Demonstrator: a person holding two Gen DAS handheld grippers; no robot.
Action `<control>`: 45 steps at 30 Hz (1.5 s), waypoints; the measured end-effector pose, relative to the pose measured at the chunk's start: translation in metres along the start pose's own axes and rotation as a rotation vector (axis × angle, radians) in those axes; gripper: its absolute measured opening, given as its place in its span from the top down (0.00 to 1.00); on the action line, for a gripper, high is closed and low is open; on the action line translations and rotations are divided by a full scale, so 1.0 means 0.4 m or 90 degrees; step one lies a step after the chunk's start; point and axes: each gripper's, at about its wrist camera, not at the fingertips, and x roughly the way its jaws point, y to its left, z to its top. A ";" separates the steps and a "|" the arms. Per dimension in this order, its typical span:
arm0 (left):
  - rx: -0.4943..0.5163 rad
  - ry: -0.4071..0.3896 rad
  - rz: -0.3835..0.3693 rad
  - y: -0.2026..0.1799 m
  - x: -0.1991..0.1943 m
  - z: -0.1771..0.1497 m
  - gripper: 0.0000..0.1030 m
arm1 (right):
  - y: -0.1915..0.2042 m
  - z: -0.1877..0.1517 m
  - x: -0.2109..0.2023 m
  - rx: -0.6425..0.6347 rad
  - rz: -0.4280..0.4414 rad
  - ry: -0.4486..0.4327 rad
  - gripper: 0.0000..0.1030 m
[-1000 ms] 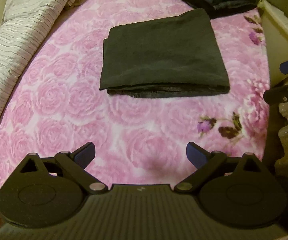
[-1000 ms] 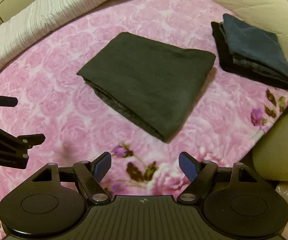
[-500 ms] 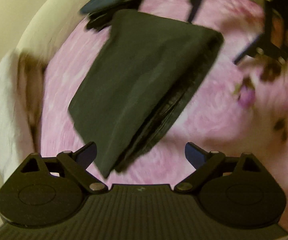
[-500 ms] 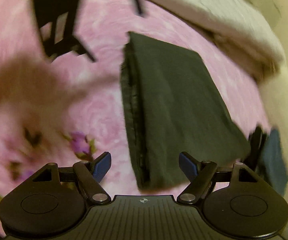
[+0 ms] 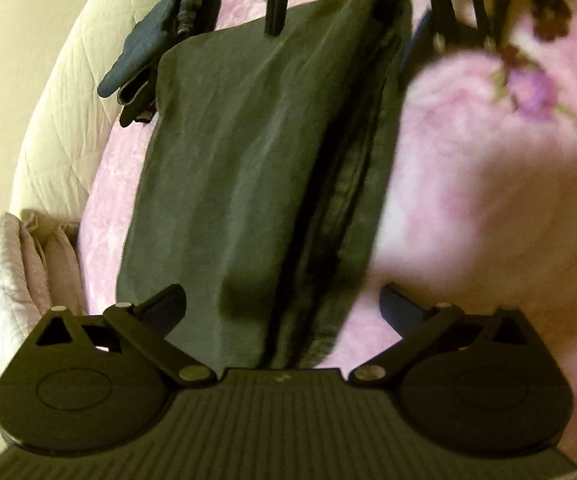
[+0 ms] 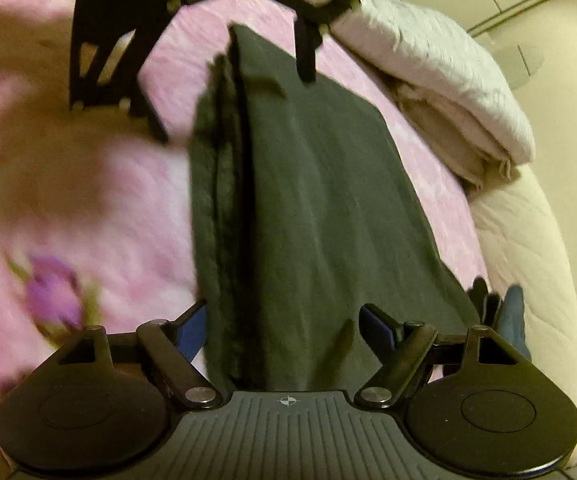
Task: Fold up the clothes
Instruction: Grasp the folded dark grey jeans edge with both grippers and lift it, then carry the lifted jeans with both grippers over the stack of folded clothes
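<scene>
I hold my left gripper (image 5: 282,306) low over the bed, pointing down and forward. Its jaws are opening now and stand very wide. Between them lies the near end of the folded dark cloth (image 5: 248,160), but the pads do not press on it: the left finger is above the flat top of the cloth, and the right finger is above the pink floral blanket (image 5: 468,140), just beside the layered edge of the cloth. From this gripper the cloth stretches straight ahead. Its stacked edges run along the right side of it.

My right gripper (image 6: 282,326) comes from the opposite end of the same cloth (image 6: 308,200). Its jaws are spread, not pressed together, and the cloth end is between them. The left blue pad is just at the layered edge of the cloth, the right pad is over the flat top. I cannot tell if a pad really touches the fabric, but there is no pinch.

Each gripper appears in the view of the other one, far ahead at the other end of the cloth: the right gripper (image 5: 388,12) in the left view, the left gripper (image 6: 228,92) in the right view.

Ahead and to the left of my left gripper, beyond the cloth, there is a second folded pile of dark blue clothes (image 5: 156,40). It lies near the cream quilted edge (image 5: 72,92). To the right of my right gripper, further ahead, a white textured cover (image 6: 448,76) is bunched on the bed.
</scene>
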 end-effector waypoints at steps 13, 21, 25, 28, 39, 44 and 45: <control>0.009 -0.029 0.016 0.029 -0.005 -0.042 0.08 | -0.020 0.013 0.042 0.000 -0.025 -0.004 0.25; -0.011 -0.012 -0.019 0.037 0.014 -0.017 0.13 | -0.051 0.032 0.052 0.051 0.013 0.018 0.31; -0.060 0.002 -0.050 0.067 0.020 -0.019 0.15 | -0.072 0.035 0.069 0.073 0.035 0.016 0.31; -0.099 0.011 -0.070 0.086 0.023 -0.025 0.18 | -0.089 0.029 0.067 0.106 0.053 0.018 0.39; -0.038 0.015 -0.014 0.059 0.002 -0.017 0.24 | -0.216 0.048 0.000 0.262 0.123 0.032 0.70; -0.026 0.037 0.007 0.087 0.028 0.002 0.45 | -0.287 0.053 -0.026 0.319 0.172 0.050 0.71; -0.040 0.039 -0.001 0.103 0.031 0.005 0.49 | -0.300 0.053 -0.028 0.323 0.180 0.053 0.71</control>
